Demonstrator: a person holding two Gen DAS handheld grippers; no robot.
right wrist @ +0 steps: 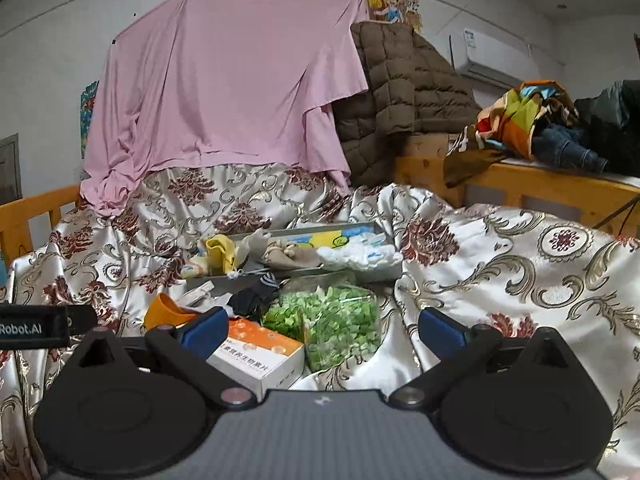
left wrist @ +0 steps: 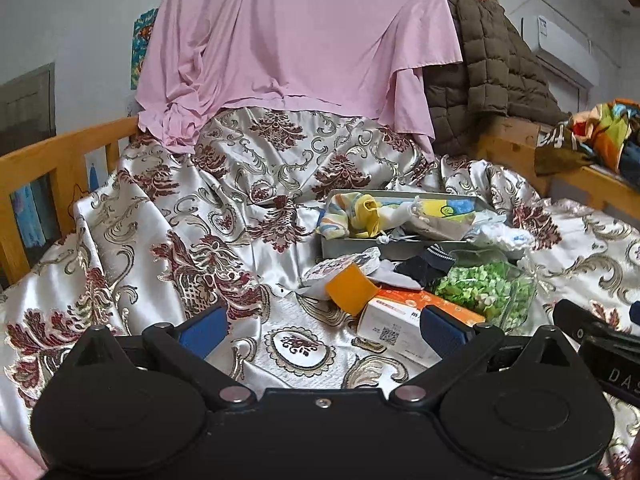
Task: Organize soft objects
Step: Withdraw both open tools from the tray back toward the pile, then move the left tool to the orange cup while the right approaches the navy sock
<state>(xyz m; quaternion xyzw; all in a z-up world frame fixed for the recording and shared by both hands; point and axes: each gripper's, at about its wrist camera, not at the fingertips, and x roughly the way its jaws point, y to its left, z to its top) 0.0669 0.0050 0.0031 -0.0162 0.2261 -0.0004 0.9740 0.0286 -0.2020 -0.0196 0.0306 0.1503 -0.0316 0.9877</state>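
Note:
A grey tray (left wrist: 344, 245) (right wrist: 360, 274) lies on the patterned bedspread and holds soft things: a yellow cloth (left wrist: 368, 210) (right wrist: 220, 254), a beige pouch (left wrist: 436, 226) (right wrist: 292, 258) and a white fluffy piece (left wrist: 500, 236) (right wrist: 356, 256). In front of it lie a dark striped sock (left wrist: 424, 264) (right wrist: 256, 294), an orange cup-like item (left wrist: 352, 288) (right wrist: 166, 312), an orange-white box (left wrist: 404, 320) (right wrist: 260, 354) and a clear bag of green bits (left wrist: 484, 288) (right wrist: 332, 320). My left gripper (left wrist: 322, 330) is open and empty, left of the pile. My right gripper (right wrist: 322, 330) is open and empty, just before the box and bag.
A pink sheet (left wrist: 300, 40) hangs behind the bed, with a brown quilted jacket (left wrist: 488, 76) beside it. Wooden bed rails (left wrist: 60, 156) stand at the left, and a wooden shelf (right wrist: 552, 184) with piled clothes (right wrist: 532, 120) at the right.

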